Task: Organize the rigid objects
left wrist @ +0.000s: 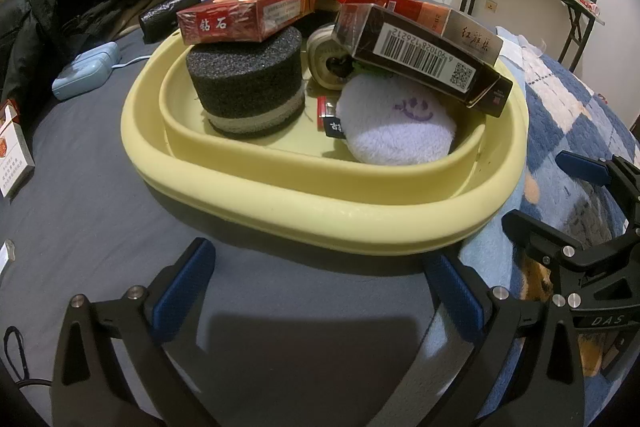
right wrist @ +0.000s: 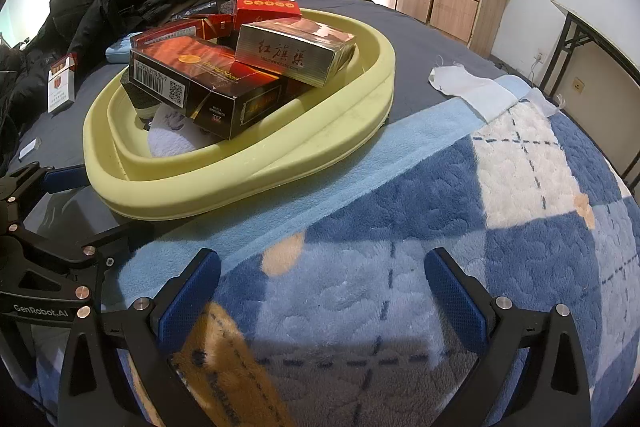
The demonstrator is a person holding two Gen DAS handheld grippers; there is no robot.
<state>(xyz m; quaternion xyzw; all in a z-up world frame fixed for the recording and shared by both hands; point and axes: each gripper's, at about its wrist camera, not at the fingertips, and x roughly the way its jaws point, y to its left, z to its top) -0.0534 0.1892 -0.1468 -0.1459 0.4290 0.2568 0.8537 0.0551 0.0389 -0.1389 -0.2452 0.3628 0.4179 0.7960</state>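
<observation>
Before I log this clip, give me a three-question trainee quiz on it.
1. True or false: the left gripper is shut on a box.
2. What does the red cellophane-wrapped cigarette pack rest on? A) round black foam block B) white fluffy round pad C) bare blanket
3. Fill in: the boxes are piled in a pale yellow oval ____.

Key: 1 false, both grippers (right) are open and hold nothing; 2 A; 3 tray.
</observation>
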